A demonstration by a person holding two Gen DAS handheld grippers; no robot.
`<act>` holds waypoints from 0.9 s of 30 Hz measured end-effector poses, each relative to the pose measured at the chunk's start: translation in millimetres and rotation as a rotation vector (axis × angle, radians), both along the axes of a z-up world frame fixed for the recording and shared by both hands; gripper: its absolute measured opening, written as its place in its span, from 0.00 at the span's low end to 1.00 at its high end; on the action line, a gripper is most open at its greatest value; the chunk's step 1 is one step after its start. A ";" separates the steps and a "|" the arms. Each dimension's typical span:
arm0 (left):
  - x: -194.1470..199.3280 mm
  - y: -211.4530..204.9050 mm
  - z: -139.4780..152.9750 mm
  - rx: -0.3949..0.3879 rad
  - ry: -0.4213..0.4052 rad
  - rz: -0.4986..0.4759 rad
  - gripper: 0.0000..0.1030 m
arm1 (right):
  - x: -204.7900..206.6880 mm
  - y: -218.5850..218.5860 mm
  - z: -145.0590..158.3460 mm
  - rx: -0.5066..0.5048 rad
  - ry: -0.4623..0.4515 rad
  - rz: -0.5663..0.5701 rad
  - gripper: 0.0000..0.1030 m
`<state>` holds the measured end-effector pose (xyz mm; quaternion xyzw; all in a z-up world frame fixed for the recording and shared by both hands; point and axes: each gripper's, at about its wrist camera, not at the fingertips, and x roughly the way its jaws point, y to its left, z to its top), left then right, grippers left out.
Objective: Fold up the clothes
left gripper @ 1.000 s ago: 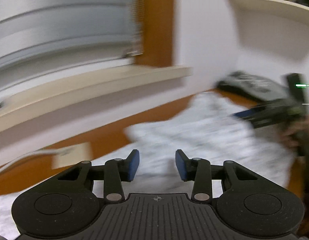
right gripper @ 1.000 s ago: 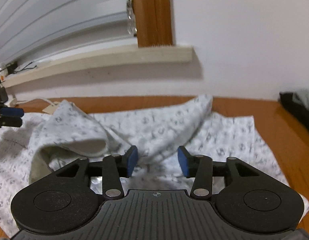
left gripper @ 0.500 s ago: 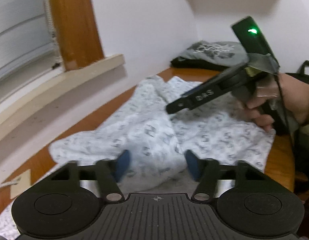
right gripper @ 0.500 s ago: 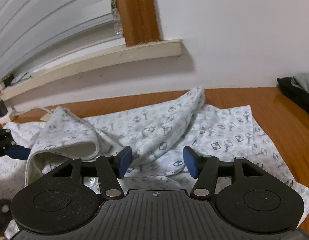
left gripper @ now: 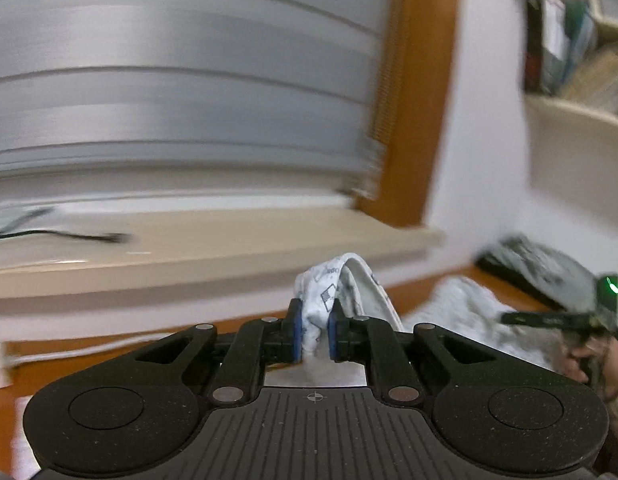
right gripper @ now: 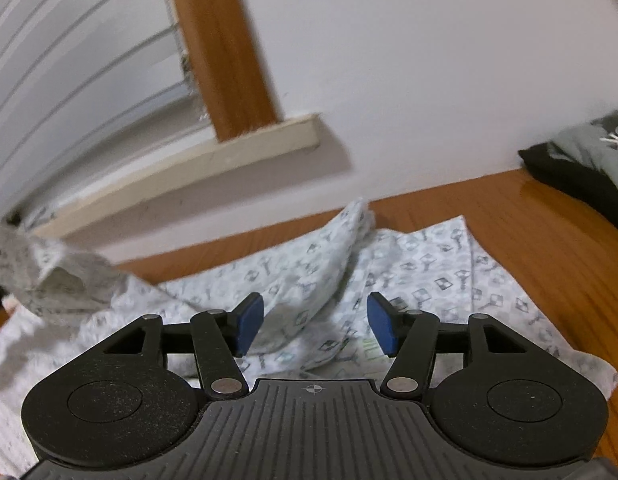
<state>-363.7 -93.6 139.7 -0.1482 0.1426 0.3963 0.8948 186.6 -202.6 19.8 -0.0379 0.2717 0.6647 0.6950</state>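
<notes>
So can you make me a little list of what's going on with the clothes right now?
surface: wooden table
clothing: white patterned shirt, spread and rumpled
left hand-held gripper: closing, a bunch of the shirt between its pads, lifted
right hand-held gripper: open above the shirt, holding nothing
also there: dark folded clothes at the far edge

A wooden table [right gripper: 529,240] of orange-brown grain runs up to the white wall. A white patterned garment [right gripper: 421,264] lies spread and rumpled across most of it, one part raised off the surface at the left. At the far right corner rests what looks like a folded dark garment [right gripper: 581,160].
</notes>
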 end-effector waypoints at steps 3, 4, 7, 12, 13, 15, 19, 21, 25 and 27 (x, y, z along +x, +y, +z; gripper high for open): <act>-46.0 2.4 0.1 -0.031 -0.035 0.074 0.13 | 7.4 -5.2 0.2 0.034 0.040 -0.022 0.56; -58.9 3.1 -2.0 -0.046 -0.044 0.099 0.13 | 9.2 -5.8 -0.1 0.038 0.051 -0.028 0.56; -80.1 8.1 -21.0 -0.126 -0.018 0.134 0.14 | 10.8 -4.9 -0.8 0.035 0.062 -0.030 0.56; -85.3 10.2 -63.0 -0.190 0.114 0.194 0.18 | 8.1 1.1 -2.6 0.007 0.049 -0.010 0.57; -87.4 10.7 -64.1 -0.186 0.115 0.213 0.20 | 7.9 1.3 -2.9 0.005 0.048 -0.009 0.57; -92.2 10.4 -63.1 -0.173 0.114 0.244 0.32 | 8.7 1.7 -3.2 0.004 0.051 -0.009 0.60; -85.3 10.7 -49.6 -0.105 0.121 0.252 0.37 | 8.3 2.1 -3.0 -0.001 0.046 -0.005 0.61; -75.9 2.8 -44.0 -0.074 0.110 0.199 0.43 | 8.4 2.1 -3.0 -0.003 0.043 -0.004 0.61; -47.2 -14.8 -40.1 -0.038 0.148 0.076 0.58 | 7.7 2.1 -2.7 -0.005 0.045 -0.007 0.61; -35.4 -22.9 -43.5 -0.040 0.176 0.027 0.62 | 7.4 2.4 -2.9 -0.007 0.046 -0.005 0.61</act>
